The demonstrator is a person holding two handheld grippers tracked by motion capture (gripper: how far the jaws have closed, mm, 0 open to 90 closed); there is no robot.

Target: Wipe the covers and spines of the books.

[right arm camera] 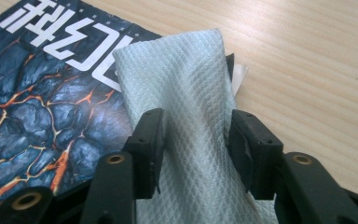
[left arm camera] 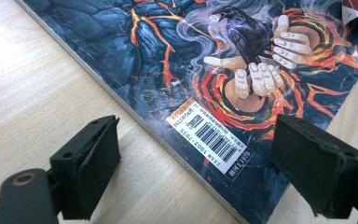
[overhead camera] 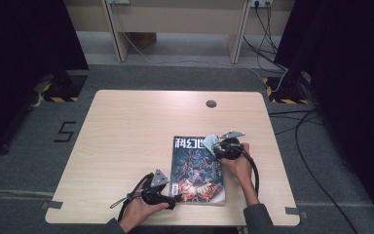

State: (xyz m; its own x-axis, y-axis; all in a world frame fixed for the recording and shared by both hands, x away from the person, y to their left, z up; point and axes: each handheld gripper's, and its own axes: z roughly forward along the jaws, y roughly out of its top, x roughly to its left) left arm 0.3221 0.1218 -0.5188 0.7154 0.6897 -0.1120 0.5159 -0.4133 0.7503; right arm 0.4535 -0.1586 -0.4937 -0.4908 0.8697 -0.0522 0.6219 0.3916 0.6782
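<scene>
Left gripper [overhead camera: 173, 199] sat nearest, jaws wide and empty, straddling the magazine [overhead camera: 197, 168] near-left corner by the barcode, holding nothing. Right gripper [overhead camera: 217, 143] clamped a pale wipe cloth [right arm camera: 186, 116] over the far-right corner; magazine's long axis ran away from the person, so right hand nearer for wiping

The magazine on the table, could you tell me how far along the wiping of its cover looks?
Done: nothing can be confirmed; no cleaned patch is visible. In hand: the right gripper is shut on a pale cloth whose free end lies over the top right corner of the magazine cover. The left gripper stands open, jaws astride the barcode corner without pressing it. Left: probably most of the cover, since the cloth sits at that top corner.
</scene>
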